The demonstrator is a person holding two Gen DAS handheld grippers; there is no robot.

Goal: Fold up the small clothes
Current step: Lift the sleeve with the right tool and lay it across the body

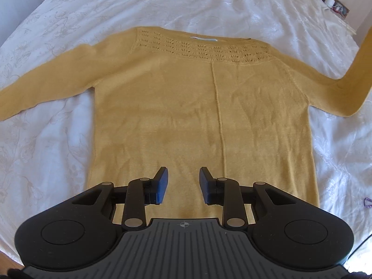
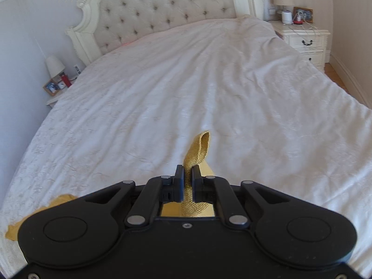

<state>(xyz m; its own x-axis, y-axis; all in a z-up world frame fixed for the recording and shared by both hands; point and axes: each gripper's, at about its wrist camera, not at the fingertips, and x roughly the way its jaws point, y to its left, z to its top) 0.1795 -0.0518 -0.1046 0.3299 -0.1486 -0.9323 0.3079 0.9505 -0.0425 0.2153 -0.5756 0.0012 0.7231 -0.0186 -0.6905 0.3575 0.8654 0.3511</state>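
A mustard-yellow knit sweater (image 1: 186, 107) lies flat on the white bed, neckline away from me, its left sleeve (image 1: 41, 86) spread out to the left. My left gripper (image 1: 183, 176) is open and empty, hovering over the sweater's lower hem. The sweater's right sleeve (image 1: 358, 76) is lifted off the bed and rises toward the upper right. My right gripper (image 2: 187, 174) is shut on that sleeve's cuff (image 2: 197, 148), which sticks up between the fingers. A bit of the sweater (image 2: 41, 211) shows at lower left of the right wrist view.
The white bedspread (image 2: 186, 88) stretches to a tufted headboard (image 2: 162, 11). A nightstand (image 2: 307, 39) with a lamp and photo frame stands at the right, and another nightstand (image 2: 58, 86) at the left. The bed's edges fall off on both sides.
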